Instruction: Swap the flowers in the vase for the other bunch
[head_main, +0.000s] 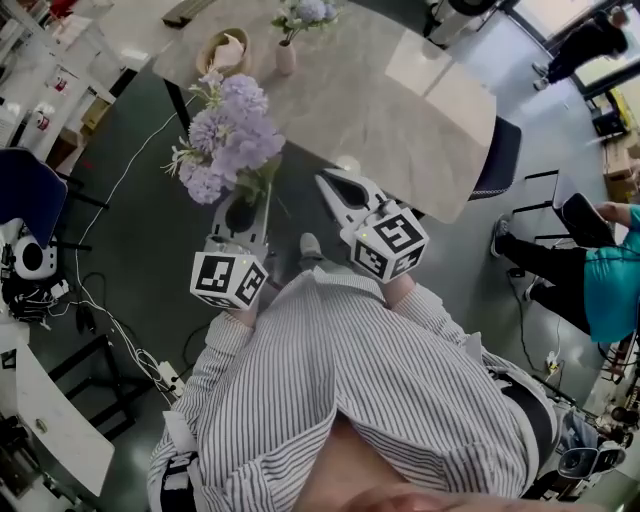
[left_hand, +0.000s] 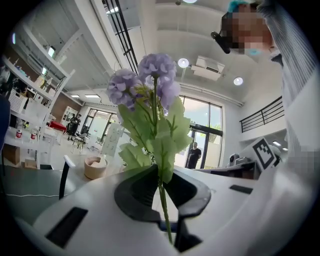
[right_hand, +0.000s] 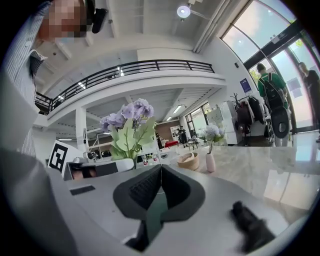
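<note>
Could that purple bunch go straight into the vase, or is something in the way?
The vase still holds its old flowers, so its place is taken. Otherwise nothing visible lies between the bunch in the left gripper and the vase.

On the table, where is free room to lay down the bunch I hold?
The table's middle is bare, between the vase and the pale patches at the right end; those may be only light. The left corner is crowded: bowl and vase stand close there. Your bunch is in the left claw.
</note>
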